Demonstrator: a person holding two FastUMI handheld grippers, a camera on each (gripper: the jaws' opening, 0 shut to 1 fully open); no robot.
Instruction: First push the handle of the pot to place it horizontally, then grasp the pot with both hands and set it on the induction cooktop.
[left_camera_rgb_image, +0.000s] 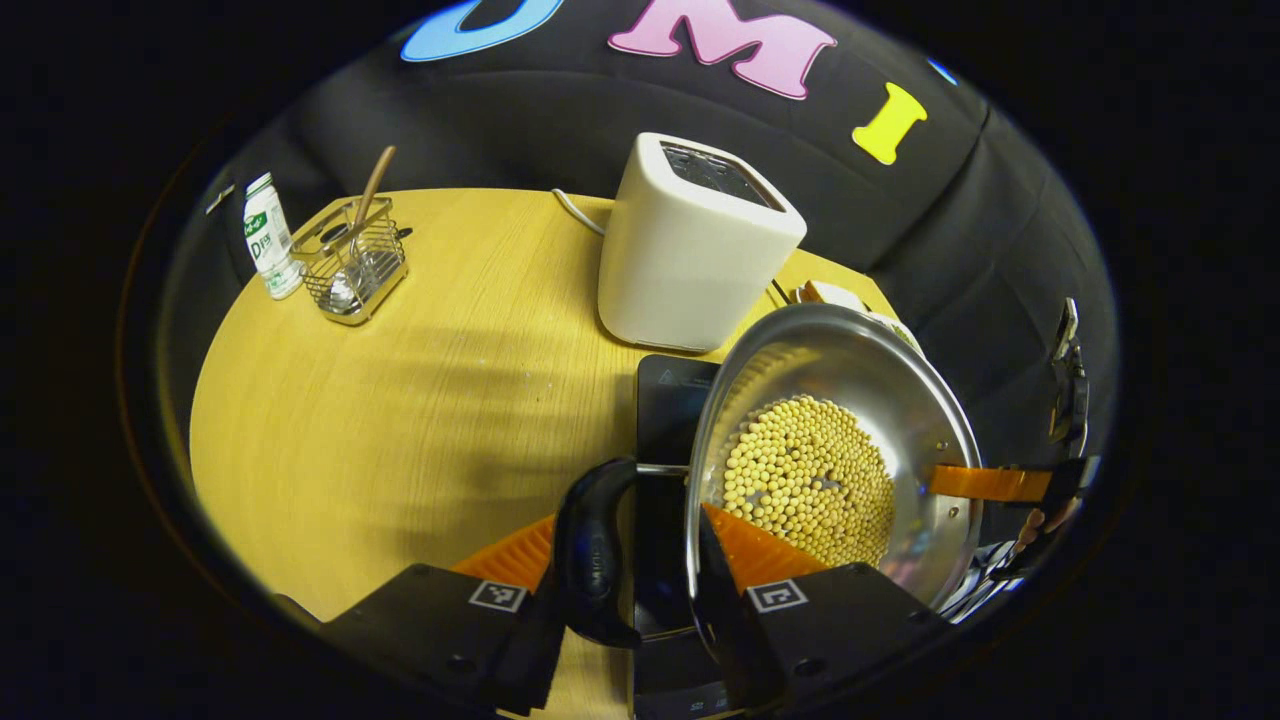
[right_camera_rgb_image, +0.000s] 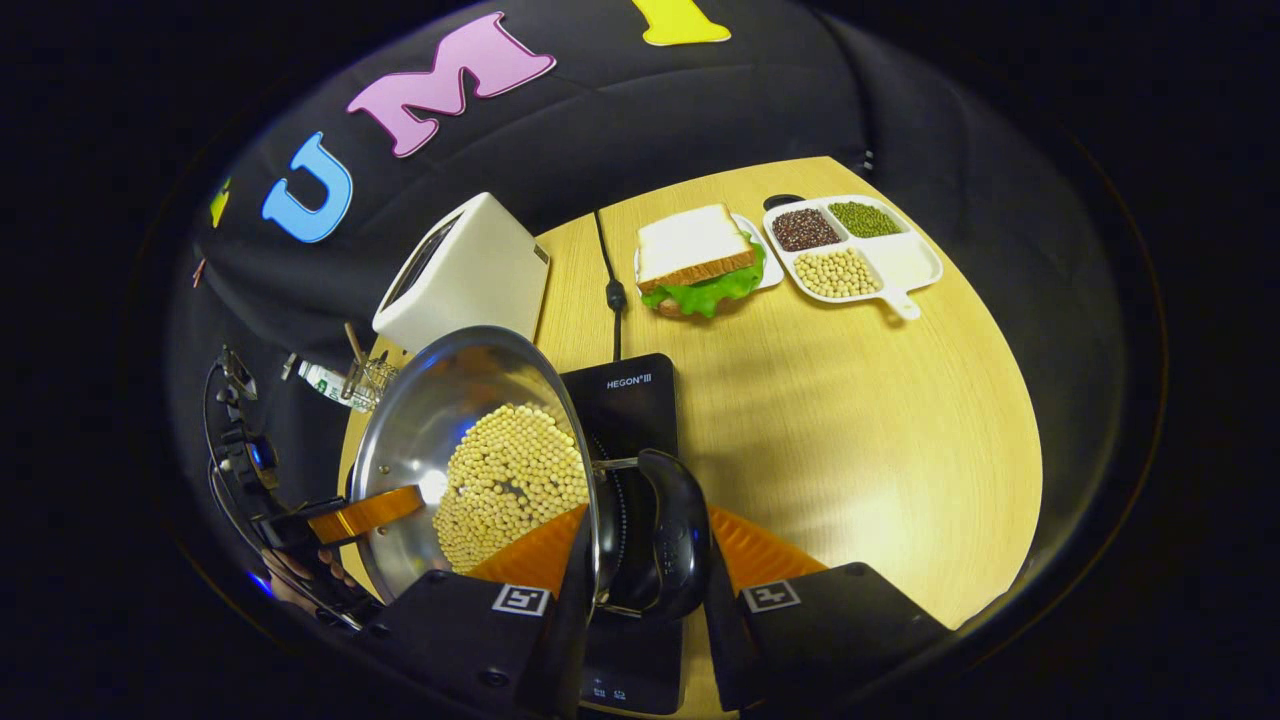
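Observation:
A steel pot (left_camera_rgb_image: 900, 400) (right_camera_rgb_image: 420, 420) full of pale beans hangs between my two grippers, over the black induction cooktop (left_camera_rgb_image: 668, 395) (right_camera_rgb_image: 632, 400). I cannot tell whether its base touches the cooktop. My left gripper (left_camera_rgb_image: 628, 520) is shut across one black side handle (left_camera_rgb_image: 592, 550) and the rim, one finger outside and one inside the pot. My right gripper (right_camera_rgb_image: 645, 515) is shut the same way across the opposite handle (right_camera_rgb_image: 672, 540). Each view shows the other gripper's orange finger on the far rim (left_camera_rgb_image: 990, 483) (right_camera_rgb_image: 365, 512).
A white boxy appliance (left_camera_rgb_image: 690, 250) (right_camera_rgb_image: 465, 270) stands behind the cooktop on the wooden table (left_camera_rgb_image: 400, 400) (right_camera_rgb_image: 850, 430). A wire basket (left_camera_rgb_image: 350, 265) and a bottle (left_camera_rgb_image: 268, 240) sit at the far left. A sandwich (right_camera_rgb_image: 700, 260), a divided bean tray (right_camera_rgb_image: 850, 250) and a cable (right_camera_rgb_image: 612, 290) lie beyond.

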